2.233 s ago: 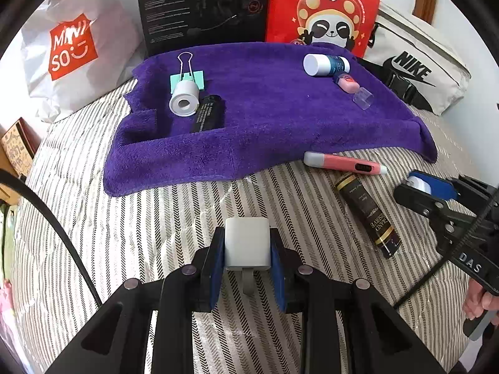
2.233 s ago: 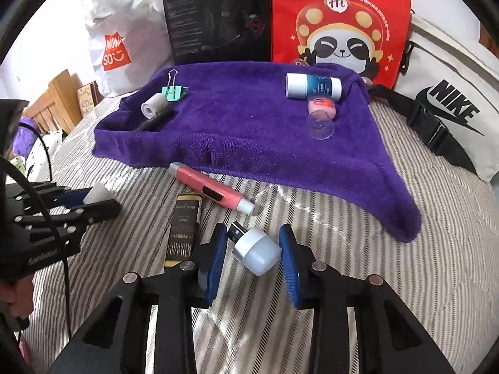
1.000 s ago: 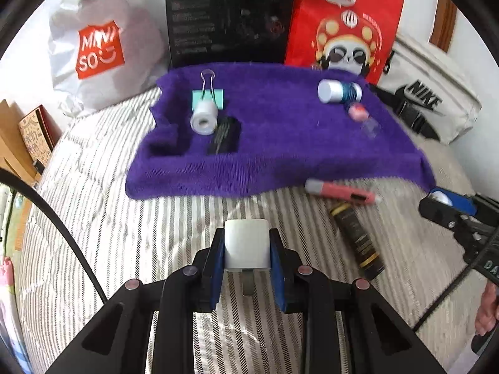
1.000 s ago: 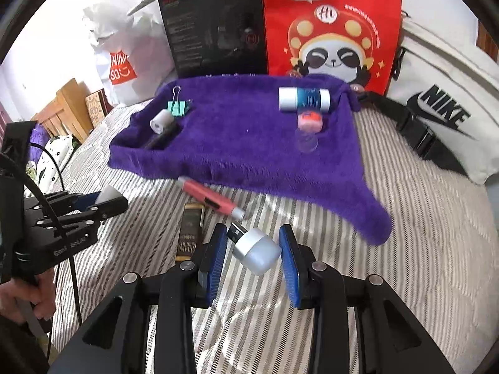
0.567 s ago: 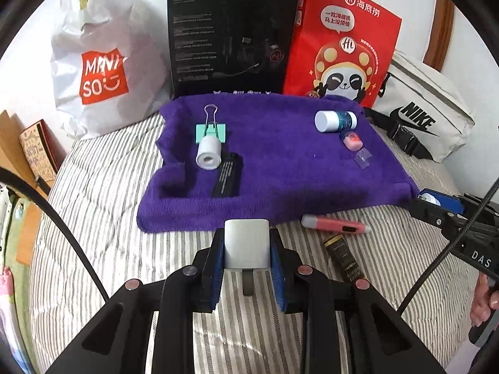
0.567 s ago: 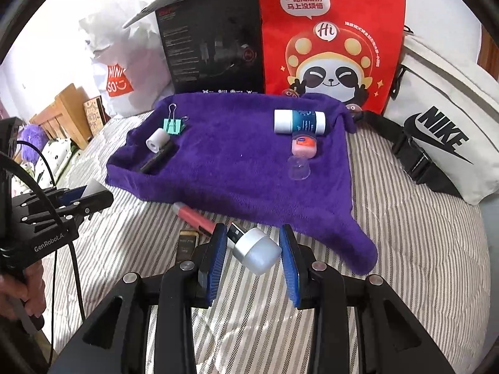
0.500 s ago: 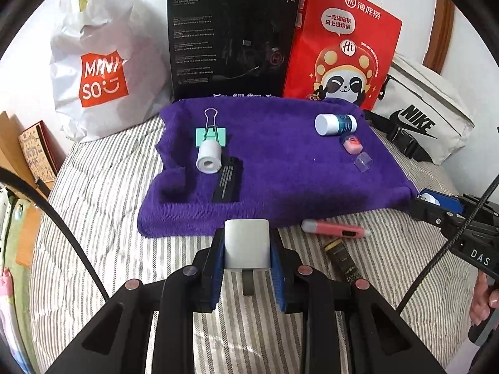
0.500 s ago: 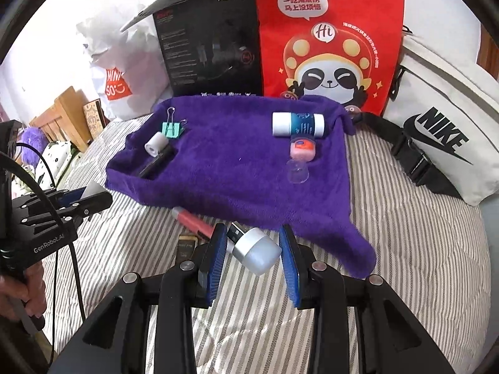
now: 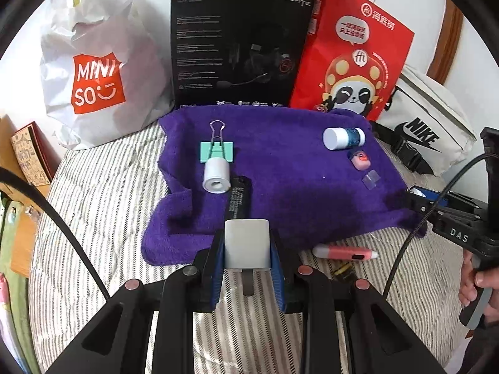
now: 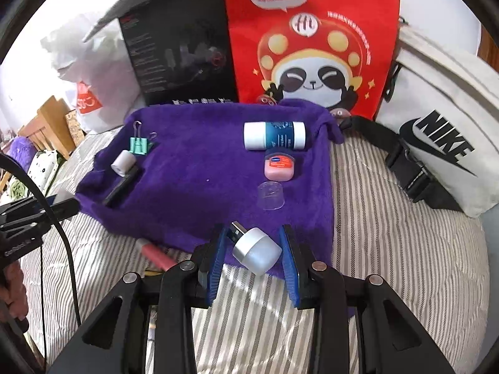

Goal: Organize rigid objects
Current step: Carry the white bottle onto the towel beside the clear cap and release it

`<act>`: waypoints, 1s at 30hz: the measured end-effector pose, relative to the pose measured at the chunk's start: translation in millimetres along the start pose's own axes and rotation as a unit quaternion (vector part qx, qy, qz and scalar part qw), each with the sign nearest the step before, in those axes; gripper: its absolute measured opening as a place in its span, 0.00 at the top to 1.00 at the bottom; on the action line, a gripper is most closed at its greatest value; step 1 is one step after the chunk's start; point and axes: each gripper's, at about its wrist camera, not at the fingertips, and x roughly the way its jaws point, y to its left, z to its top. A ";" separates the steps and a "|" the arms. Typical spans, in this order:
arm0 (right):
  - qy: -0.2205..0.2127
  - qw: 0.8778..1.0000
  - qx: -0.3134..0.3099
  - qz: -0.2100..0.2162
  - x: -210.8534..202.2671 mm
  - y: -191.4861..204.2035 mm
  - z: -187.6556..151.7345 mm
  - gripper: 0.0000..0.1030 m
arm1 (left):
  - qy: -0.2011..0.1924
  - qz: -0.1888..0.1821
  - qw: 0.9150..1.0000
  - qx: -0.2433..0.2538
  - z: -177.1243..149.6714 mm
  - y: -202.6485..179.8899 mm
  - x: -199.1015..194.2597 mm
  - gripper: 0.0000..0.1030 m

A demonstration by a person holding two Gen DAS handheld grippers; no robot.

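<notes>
Both hand-held grippers [image 9: 247,251] [image 10: 253,246] apparently clamped, level.

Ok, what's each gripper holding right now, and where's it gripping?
The left gripper clamps a white charger block by its two flat sides. The right gripper holds a small silver USB adapter by its round body, plug pointing up-left.

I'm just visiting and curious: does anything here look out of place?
Yes. A pink pen and a dark tube lie on the striped bedding, off the purple towel that holds the other items. The towel's near-left corner is also rumpled.
</notes>
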 end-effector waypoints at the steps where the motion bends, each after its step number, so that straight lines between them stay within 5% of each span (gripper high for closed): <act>1: 0.003 1.000 0.002 0.000 4.7 -1.7 1.8 0.67 | 0.002 -0.002 1.000 -0.003 0.7 2.0 1.4 0.76; 30: 0.069 0.998 -0.006 -0.003 67.4 -5.6 15.6 0.67 | 0.026 -0.030 0.998 -0.043 -6.3 15.9 17.1 0.76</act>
